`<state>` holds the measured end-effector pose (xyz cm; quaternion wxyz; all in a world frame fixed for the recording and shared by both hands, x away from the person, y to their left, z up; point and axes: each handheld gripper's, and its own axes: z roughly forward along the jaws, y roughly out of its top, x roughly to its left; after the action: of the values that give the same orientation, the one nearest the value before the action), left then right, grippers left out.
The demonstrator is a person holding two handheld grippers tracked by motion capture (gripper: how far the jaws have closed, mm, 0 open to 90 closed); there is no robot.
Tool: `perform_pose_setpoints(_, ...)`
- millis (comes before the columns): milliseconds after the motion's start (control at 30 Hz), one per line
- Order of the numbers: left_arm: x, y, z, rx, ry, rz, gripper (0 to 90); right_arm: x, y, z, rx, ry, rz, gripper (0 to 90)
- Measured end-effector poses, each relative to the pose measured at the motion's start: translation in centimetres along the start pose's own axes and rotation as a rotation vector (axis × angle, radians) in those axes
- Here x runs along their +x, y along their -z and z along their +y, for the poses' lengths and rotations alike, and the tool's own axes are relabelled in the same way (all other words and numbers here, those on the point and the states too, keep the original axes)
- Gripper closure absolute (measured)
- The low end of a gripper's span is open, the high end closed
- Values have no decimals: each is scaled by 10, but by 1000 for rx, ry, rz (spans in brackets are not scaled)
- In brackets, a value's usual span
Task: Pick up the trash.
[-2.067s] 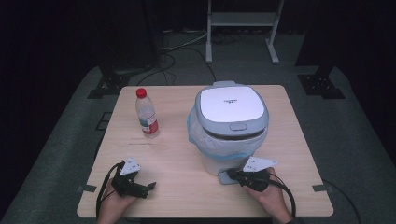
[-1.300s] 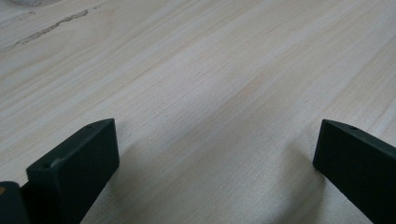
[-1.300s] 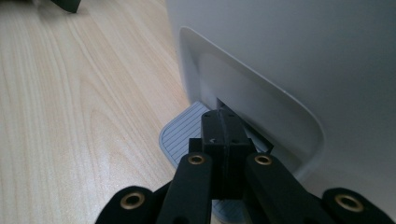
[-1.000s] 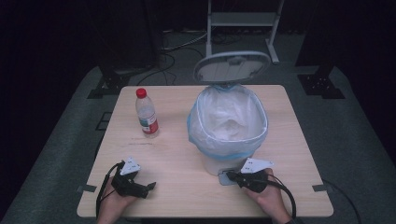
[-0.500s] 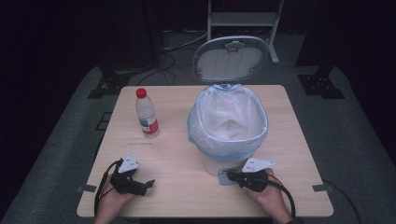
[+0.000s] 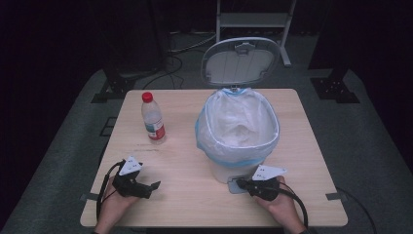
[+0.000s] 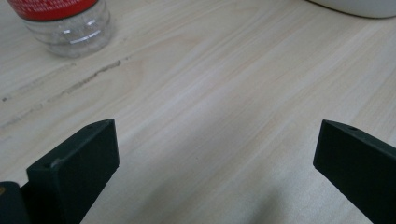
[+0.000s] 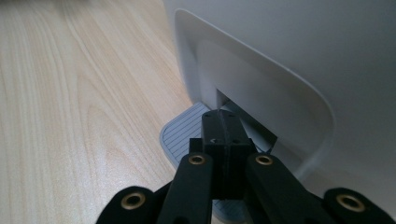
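Observation:
A white pedal bin (image 6: 238, 146) lined with a pale bag stands mid-table, its lid (image 6: 241, 62) swung up and back. My right gripper (image 6: 242, 184) is shut, its joined jaws pressing down on the grey ribbed pedal (image 8: 187, 133) at the bin's foot (image 8: 280, 70). A clear water bottle (image 6: 153, 118) with a red cap stands upright left of the bin; its base (image 7: 70, 32) shows in the left gripper view. My left gripper (image 6: 155, 186) rests low near the table's front left, jaws wide open with nothing between the fingers (image 7: 74, 163).
The wooden table (image 6: 185, 204) sits on dark carpet. A white metal stand (image 6: 253, 19) and black cables (image 6: 170, 53) lie behind the table. Black frame feet (image 6: 336, 87) flank its far corners.
The bin lid has swung from closed to fully upright as the right gripper stayed on the pedal. The left gripper barely shifted.

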<state>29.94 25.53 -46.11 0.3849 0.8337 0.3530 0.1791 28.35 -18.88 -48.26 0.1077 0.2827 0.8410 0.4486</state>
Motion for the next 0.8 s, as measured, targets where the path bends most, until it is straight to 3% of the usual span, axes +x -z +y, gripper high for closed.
perform_pose_setpoints(800,14,8,25,-77,14,-12,0,-1,0,0,0,-9,4,900)
